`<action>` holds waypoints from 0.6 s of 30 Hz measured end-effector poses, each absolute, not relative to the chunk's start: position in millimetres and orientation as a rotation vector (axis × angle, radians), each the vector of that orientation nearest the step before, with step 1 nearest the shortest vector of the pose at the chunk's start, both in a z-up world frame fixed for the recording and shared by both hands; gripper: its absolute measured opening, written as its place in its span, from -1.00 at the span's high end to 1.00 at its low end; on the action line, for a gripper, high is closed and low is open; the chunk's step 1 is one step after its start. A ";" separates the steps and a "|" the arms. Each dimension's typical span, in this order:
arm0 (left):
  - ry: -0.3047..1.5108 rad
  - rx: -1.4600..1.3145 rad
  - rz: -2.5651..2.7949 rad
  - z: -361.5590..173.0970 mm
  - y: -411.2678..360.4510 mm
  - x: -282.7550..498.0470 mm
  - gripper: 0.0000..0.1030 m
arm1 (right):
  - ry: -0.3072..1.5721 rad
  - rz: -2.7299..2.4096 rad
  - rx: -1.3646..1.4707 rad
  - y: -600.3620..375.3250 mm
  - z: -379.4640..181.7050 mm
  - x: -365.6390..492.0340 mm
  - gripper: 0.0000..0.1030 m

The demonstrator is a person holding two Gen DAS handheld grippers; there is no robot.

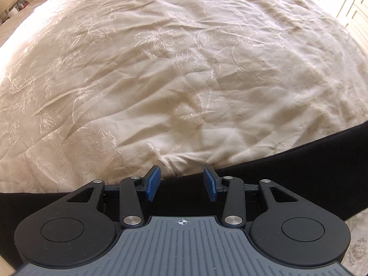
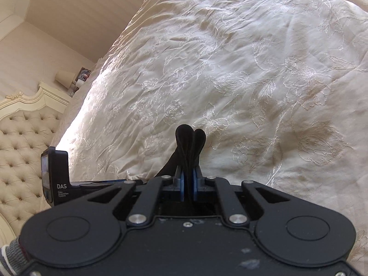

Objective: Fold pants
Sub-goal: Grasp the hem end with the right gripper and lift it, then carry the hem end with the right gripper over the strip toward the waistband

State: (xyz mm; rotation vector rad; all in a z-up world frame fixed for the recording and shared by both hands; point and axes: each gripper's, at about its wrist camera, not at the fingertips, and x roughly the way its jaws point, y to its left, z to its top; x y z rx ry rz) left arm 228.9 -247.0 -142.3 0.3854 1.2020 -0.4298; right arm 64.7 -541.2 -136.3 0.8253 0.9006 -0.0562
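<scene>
Two grippers over cream embroidered bedspread (image 1: 184, 69). Right gripper (image 2: 188, 179) clamped on bunched black fabric pants (image 2: 190, 142), folds poking up betw blue pads. Left gripper (image 1: 181, 182) spread apart, hovering over pants' edge, w/ nothing held.

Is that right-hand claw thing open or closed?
Shut: the right gripper has its blue pads pressed on bunched black pants.

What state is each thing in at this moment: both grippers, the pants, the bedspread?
Left gripper: open, jaws apart over the edge of the pants, gripping nothing.
Right gripper: shut on a bunched fold of the pants.
Pants: black, stretched as a band across the bedspread; a pinched fold sticks up past the right gripper's pads.
Bedspread: cream, embroidered, wrinkled, spread over the bed.
</scene>
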 end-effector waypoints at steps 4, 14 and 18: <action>1.198 0.407 -0.482 -143.5 -242.8 191.3 0.22 | 0.893 -0.064 0.840 -541.9 -132.6 58.8 0.83; 1.259 0.440 -0.491 -173.3 -232.2 162.7 0.22 | 0.907 -0.058 0.809 -529.2 -118.1 61.7 0.83; 1.201 0.354 -0.478 -147.8 -203.1 169.7 0.22 | 0.892 -0.070 0.766 -509.4 -100.8 63.3 0.82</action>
